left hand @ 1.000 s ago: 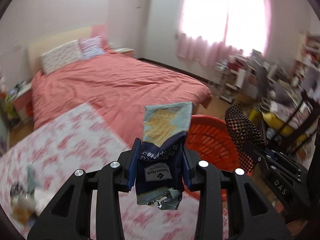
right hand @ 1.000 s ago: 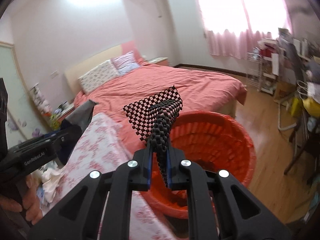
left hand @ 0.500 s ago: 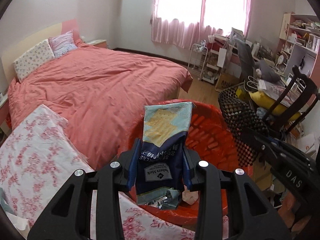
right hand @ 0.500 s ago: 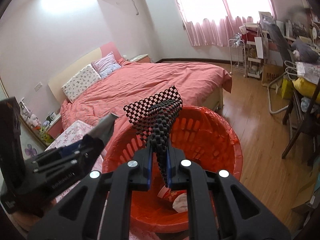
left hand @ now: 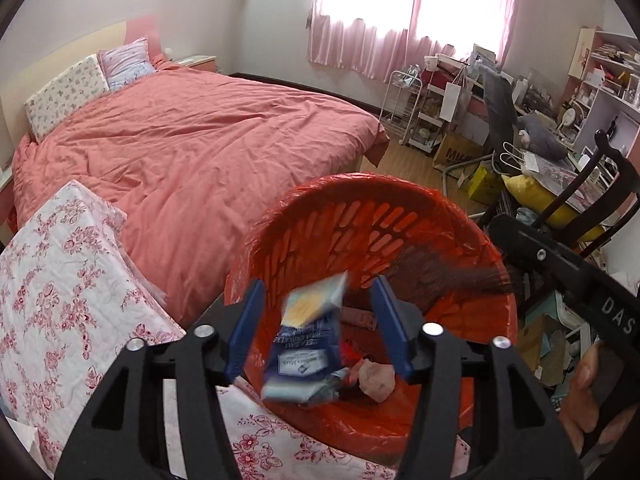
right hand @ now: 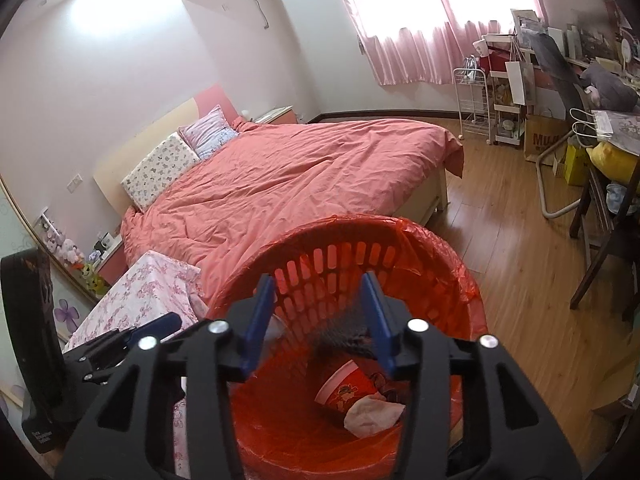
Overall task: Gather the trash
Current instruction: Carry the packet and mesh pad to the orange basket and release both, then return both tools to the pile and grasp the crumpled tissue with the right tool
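Note:
A red slotted basket lined with a red bag (left hand: pixel 372 236) (right hand: pixel 436 264) stands between the bed and the flowered table. My left gripper (left hand: pixel 318 328) is open above it, and a blue cracker wrapper (left hand: pixel 306 344) is blurred, falling between its fingers into the basket. My right gripper (right hand: pixel 318 320) is open above the basket too, and a black checkered mat (right hand: pixel 344 334) (left hand: pixel 452 276) is blurred, dropping from it. A red paper cup (right hand: pixel 346 392) and a crumpled pink tissue (right hand: pixel 374 414) (left hand: pixel 376 376) lie inside.
A bed with a salmon cover (left hand: pixel 200 148) (right hand: pixel 300 184) lies behind the basket. A flowered tablecloth (left hand: pixel 52 280) (right hand: pixel 140 292) covers the table at the left. Dark chairs (left hand: pixel 580 200) (right hand: pixel 604 240) and cluttered shelves stand at the right on a wooden floor (right hand: pixel 516 248).
Both grippers have opened over the basket. The wrapper has left the left gripper and the checkered mat has left the right gripper; both are falling in.

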The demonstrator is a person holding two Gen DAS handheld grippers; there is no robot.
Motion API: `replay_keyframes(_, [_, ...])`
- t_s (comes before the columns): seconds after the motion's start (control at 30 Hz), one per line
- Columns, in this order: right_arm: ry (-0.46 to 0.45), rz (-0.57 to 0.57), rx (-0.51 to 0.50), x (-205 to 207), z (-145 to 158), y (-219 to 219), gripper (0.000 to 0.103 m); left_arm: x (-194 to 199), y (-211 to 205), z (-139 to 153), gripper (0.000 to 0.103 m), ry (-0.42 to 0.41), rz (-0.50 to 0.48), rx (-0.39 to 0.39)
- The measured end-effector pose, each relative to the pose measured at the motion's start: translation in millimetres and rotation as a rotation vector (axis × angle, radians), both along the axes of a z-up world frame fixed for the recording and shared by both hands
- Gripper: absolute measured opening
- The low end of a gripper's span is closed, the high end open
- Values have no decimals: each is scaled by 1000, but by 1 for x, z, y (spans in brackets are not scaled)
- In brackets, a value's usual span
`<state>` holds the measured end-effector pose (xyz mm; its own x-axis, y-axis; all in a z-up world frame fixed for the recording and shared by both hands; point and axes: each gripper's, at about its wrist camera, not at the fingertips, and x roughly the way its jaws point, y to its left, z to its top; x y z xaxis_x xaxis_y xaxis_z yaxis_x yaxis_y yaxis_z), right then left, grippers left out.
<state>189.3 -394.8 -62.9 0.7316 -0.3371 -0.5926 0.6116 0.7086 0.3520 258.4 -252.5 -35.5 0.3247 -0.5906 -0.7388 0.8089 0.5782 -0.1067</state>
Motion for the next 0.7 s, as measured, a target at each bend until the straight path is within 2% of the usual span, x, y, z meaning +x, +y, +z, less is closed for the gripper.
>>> replay_keyframes(0.13, [6,-3,-17,-1,2,1,55,-2,2,2,62,-20,18,17])
replay_keyframes(0.3, [35,5,-78,-1,7,13,61,-1,24,8,66,-58,94,27])
replay_keyframes(0.5, [55,62,-128,0,14,44,68,-11,80,20,72,-117,231,45])
replay_keyframes(0.7, [75,209,-173,7,23,98,70,-32,145,30,75,-180,384,52])
